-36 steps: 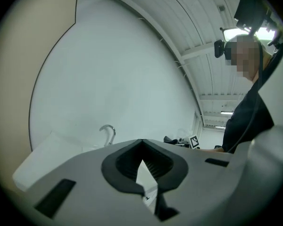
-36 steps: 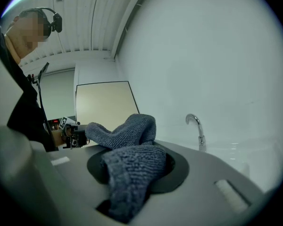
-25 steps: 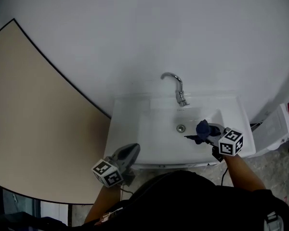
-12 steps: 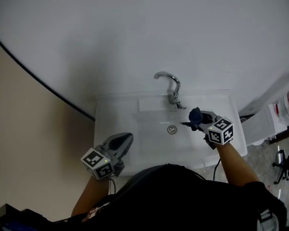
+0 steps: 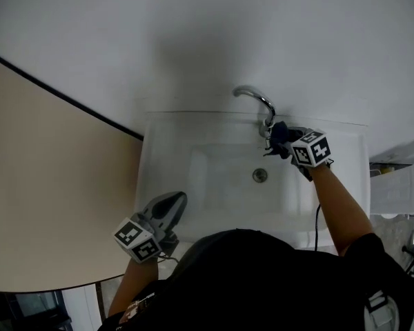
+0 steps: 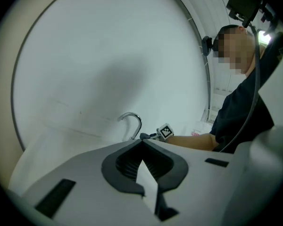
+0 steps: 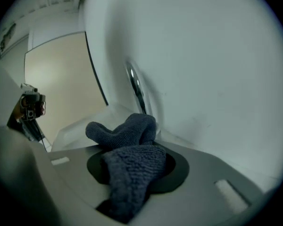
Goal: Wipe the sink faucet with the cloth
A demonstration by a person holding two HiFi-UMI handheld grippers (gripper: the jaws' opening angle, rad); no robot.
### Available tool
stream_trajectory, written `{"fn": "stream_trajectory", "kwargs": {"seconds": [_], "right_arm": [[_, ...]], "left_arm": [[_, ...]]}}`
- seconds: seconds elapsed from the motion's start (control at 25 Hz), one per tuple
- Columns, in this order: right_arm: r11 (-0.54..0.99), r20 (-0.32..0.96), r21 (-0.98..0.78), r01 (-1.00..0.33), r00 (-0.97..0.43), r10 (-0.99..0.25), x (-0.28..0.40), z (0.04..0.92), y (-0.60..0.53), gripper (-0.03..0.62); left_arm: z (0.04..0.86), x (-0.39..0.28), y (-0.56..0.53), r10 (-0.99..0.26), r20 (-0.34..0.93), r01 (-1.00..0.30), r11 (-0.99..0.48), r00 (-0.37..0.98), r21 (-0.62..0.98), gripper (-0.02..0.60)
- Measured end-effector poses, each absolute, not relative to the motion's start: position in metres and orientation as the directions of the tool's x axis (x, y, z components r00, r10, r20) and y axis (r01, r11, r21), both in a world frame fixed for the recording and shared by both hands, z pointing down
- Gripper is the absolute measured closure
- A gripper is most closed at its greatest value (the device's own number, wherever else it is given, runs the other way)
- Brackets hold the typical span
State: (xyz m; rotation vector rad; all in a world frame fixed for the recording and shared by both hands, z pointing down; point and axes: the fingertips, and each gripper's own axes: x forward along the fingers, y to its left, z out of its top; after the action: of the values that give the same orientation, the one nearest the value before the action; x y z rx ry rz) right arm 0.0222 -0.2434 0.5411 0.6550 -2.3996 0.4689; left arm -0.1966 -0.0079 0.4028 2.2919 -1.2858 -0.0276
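The right gripper has its fingers clamped on the dark blue cloth. In the right gripper view the cloth fills the gap between them. It runs from deep in the grip out past the tips, where it ends in a bunched lump that spreads a little to the left. Its long axis follows the line the gripper points along, straight at the chrome faucet just beyond (the stem there is blurred).

From the head view the lump of cloth sits at the right side of the faucet's lower stem, close above the back rim of the white sink. Whether it presses on the metal I cannot tell. The faucet stands upright and its spout arches over to the left.

The left gripper is over the sink's front left part, well apart from the faucet. Its fingers are together with nothing between them.
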Motion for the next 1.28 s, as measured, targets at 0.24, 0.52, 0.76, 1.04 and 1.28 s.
{"fn": "stream_trajectory", "kwargs": {"seconds": [0.24, 0.52, 0.76, 1.04, 1.28], "right_arm": [[0.871, 0.856, -0.124, -0.475, -0.495, -0.148, -0.001, 0.602, -0.261, 0.473], [0.81, 0.9, -0.27, -0.52, -0.436, 0.019, -0.004, 0.608, -0.265, 0.473], [0.581, 0.753, -0.522, -0.624, -0.657, -0.03, 0.017, 0.598, -0.242, 0.491], [0.527, 0.595, -0.577, -0.623, -0.764, -0.252, 0.065, 0.581, -0.232, 0.488], [0.674, 0.725, -0.33, -0.661, -0.635, -0.268, 0.056, 0.621, -0.213, 0.485]], "left_arm": [[0.412, -0.212, -0.018, -0.806, 0.221, -0.79, -0.415, 0.55, 0.451, 0.581], [0.426, -0.226, -0.028, -0.792, 0.197, -0.756, -0.43, 0.578, 0.494, 0.581], [0.434, -0.233, -0.018, -0.789, 0.201, -0.746, -0.416, 0.581, 0.52, 0.581], [0.434, -0.247, -0.012, -0.812, 0.197, -0.758, -0.387, 0.55, 0.525, 0.581], [0.428, -0.232, -0.013, -0.799, 0.207, -0.754, -0.398, 0.565, 0.522, 0.581]]}}
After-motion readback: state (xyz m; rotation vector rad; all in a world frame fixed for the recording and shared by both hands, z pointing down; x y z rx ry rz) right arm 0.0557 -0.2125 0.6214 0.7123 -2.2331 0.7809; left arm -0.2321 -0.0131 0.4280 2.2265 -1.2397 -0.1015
